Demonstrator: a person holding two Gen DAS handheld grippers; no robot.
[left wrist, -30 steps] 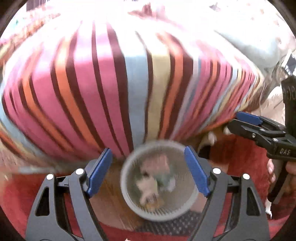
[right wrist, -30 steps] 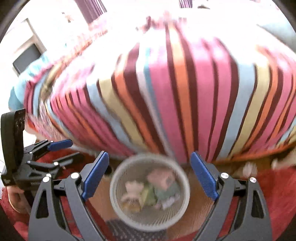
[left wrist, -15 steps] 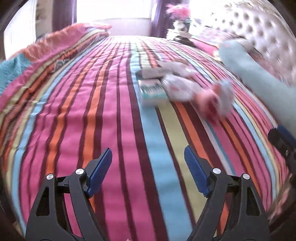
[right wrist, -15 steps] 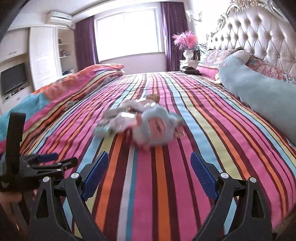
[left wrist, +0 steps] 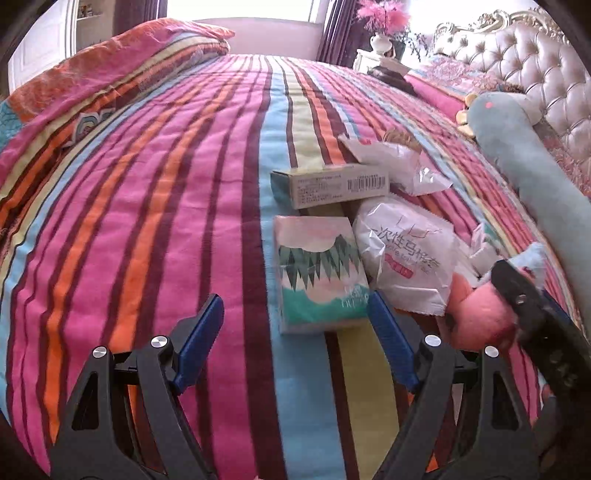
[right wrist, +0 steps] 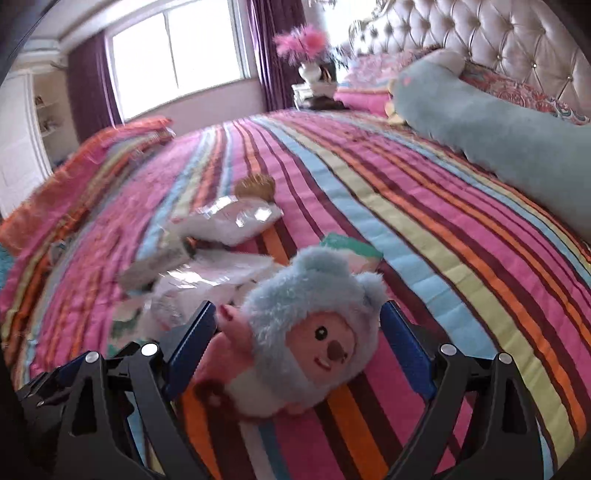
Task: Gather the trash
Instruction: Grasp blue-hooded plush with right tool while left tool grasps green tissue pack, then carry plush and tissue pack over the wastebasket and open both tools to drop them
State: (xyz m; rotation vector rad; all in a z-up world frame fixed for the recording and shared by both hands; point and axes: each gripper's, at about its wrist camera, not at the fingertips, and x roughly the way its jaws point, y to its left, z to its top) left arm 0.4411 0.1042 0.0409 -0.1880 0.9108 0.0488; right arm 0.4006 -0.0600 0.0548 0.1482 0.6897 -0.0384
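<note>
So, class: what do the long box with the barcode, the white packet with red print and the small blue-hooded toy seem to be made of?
Long box: probably thin matte cardboard, with crisp edges and a printed barcode.
White packet: likely glossy plastic film, crinkled and shiny.
Toy: plush fabric, with a fuzzy blue hood.

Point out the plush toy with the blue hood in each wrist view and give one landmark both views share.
Left wrist: plush toy at lower right, partly behind the right tool's arm.
Right wrist: plush toy at bottom centre, between the open right tool's fingers.
Shared landmark: pink flower vase beside the headboard.
</note>
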